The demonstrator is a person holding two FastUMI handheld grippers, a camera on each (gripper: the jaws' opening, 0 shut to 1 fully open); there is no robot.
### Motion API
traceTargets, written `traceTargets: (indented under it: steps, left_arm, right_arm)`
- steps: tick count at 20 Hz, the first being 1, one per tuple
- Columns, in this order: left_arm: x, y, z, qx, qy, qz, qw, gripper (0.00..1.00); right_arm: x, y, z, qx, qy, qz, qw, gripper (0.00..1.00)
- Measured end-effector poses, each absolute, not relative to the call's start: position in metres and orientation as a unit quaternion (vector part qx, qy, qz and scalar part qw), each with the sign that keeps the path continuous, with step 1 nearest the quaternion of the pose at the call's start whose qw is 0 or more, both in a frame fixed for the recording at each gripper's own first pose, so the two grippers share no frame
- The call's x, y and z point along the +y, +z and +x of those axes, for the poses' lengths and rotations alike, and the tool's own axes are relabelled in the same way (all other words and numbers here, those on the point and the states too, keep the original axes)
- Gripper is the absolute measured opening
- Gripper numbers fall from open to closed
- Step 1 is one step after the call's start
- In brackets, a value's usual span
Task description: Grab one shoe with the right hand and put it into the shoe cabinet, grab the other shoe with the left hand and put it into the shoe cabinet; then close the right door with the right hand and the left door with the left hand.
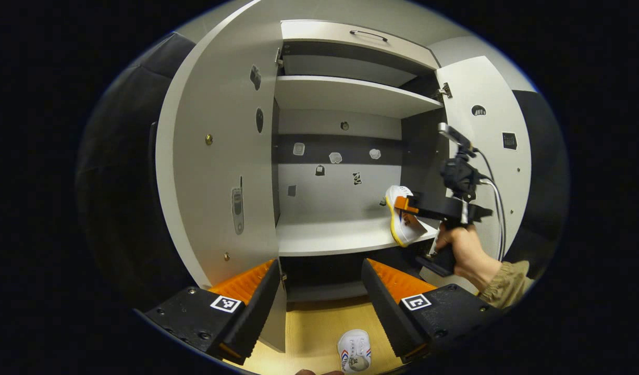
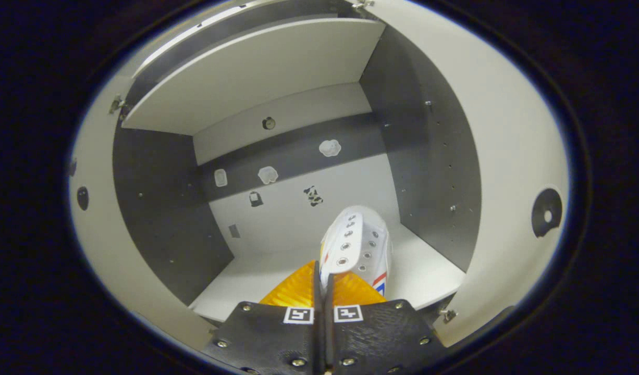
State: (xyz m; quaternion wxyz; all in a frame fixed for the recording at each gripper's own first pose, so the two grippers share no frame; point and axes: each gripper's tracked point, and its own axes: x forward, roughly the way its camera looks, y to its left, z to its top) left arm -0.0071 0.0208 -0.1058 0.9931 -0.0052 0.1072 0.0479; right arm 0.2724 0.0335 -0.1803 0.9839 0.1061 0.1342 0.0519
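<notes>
Shoe cabinet (image 1: 345, 99): one, standing open, used as landmark below. Doors: two, left door (image 1: 215, 156) and right door (image 1: 489, 156), both swung wide. Shelves inside: one upper shelf (image 1: 351, 94), one middle shelf (image 1: 340, 234), bare except at its right end.

Shoes: two. First shoe (image 1: 401, 221) at the right end of the middle shelf, tilted on its edge, sole toward the cabinet opening; whether fully resting cannot be told. Second shoe (image 1: 355, 351) on the floor (image 1: 314, 328) in front of the cabinet, below the left tongs.

Right tongs (image 2: 323, 284): closed down to a thin slit, pinching the rim of the first shoe (image 2: 357, 245) inside the cabinet. Left tongs (image 1: 319, 291): spread wide, holding nothing, aimed at the cabinet's lower opening.

Step in hand, judged: placing the first shoe. Next move calls for opening the right tongs, withdrawing clear of the shelf, then lowering the left tongs onto the floor shoe.
</notes>
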Motion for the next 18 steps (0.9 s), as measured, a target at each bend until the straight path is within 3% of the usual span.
traceTargets:
  steps: [10,13,14,18]
  left_arm:
    - [0.024,-0.117,-0.010,0.118,0.047,0.010,0.992,0.95]
    - [0.023,-0.120,-0.008,0.120,0.046,0.012,0.992,0.95]
    - [0.024,-0.122,-0.008,0.123,0.046,0.013,0.991,0.95]
    - [0.018,-0.138,-0.004,0.139,0.035,0.006,0.990,0.95]
  right_arm:
    - [0.042,-0.239,0.337,0.204,0.022,0.089,0.975,0.01]
    - [0.050,-0.248,0.329,0.224,0.050,0.094,0.969,0.10]
    - [0.057,-0.247,0.323,0.225,0.057,0.093,0.968,0.19]
    - [0.056,-0.230,0.311,0.205,0.055,0.072,0.974,0.23]
